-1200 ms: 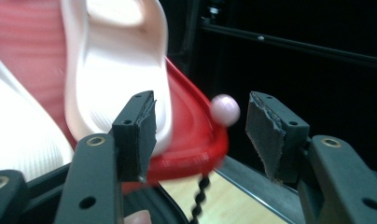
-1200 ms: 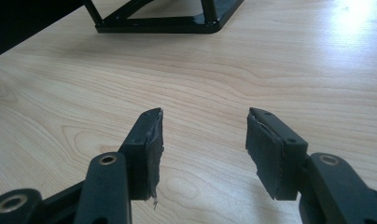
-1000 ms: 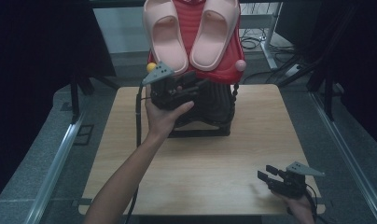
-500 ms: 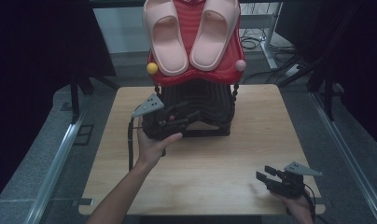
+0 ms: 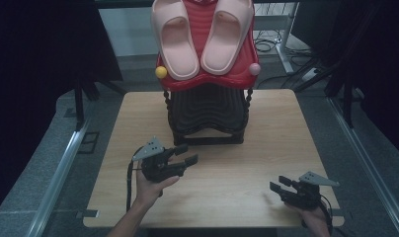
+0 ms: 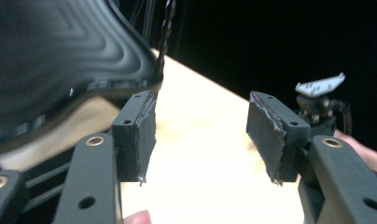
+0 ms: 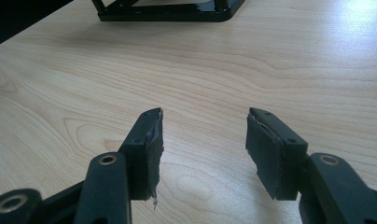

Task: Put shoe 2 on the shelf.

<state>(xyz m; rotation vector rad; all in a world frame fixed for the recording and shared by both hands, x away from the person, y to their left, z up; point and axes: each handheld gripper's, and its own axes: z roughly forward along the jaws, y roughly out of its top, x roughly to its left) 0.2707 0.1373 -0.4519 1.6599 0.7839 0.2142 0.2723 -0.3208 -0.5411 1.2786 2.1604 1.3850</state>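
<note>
Left gripper (image 5: pixel 180 159): jaws released, empty; black rack (image 5: pixel 207 111) just ahead, the pink slippers (image 5: pixel 203 37) lying toe-down on its red top. Right gripper (image 5: pixel 281 187): jaws released, farther off over the bench (image 5: pixel 286 128).

Table (image 5: pixel 266 148): pale wood, visible grain, smooth, slight sheen. Slippers (image 5: pixel 180 39): pink, matt, soft-looking foam or rubber. Red tray (image 5: pixel 207 79): ribbed glossy plastic. Black rack (image 5: pixel 207 111): ribbed, glossy plastic. Pads (image 7: pixel 151 154): dark, matt, rubbery, edges frayed
</note>
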